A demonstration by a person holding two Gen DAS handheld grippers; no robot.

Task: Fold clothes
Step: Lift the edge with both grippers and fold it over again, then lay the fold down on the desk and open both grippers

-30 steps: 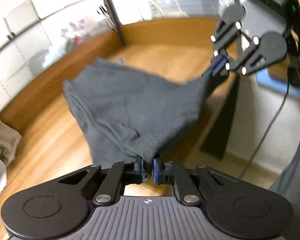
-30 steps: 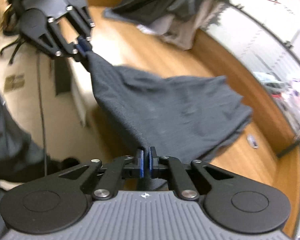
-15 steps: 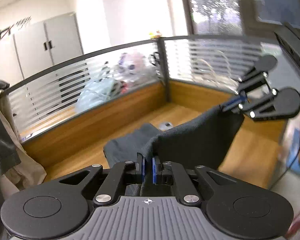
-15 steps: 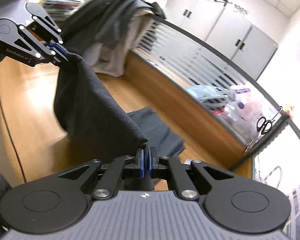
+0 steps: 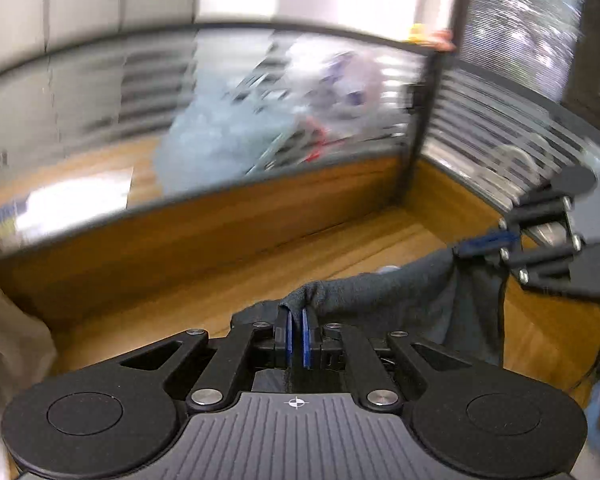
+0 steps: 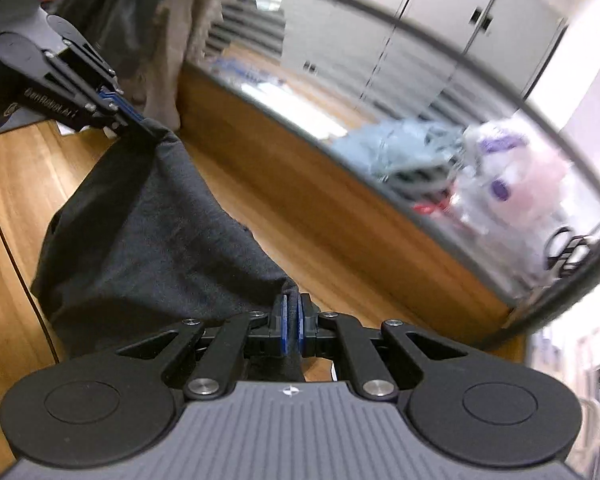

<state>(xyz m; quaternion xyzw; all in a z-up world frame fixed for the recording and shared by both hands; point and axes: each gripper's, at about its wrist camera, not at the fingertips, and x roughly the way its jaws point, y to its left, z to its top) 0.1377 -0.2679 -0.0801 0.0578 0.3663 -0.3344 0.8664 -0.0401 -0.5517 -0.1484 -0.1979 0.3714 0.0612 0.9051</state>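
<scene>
1. Dark grey cloth, a garment (image 6: 148,232), is seen stretched between the two claws above the wooden worktop (image 6: 8,208); which kind of garment it is cannot be told.
2. One edge of the garment (image 5: 399,296) is pinched between the blue pads (image 5: 288,336) of the left claw (image 5: 296,334), whose jaws are clenched on the fabric.
3. Another edge is clamped in the same way by the right claw (image 6: 291,328), its jaws closed tight on the cloth.
4. From the right wrist view, the left claw (image 6: 140,120) is seen up and to the left, with the cloth hanging slack in a sagging sheet between the two grips.
5. From the left wrist view, the right claw (image 5: 479,244) is seen at the right edge, at the garment's far corner.
6. Behind the worktop (image 5: 180,304), a wooden wall topped by a striped glass screen (image 5: 100,92) is shown, much blurred.
7. A heap of other clothes (image 6: 148,8) is seen at the upper left of the right wrist view.
</scene>
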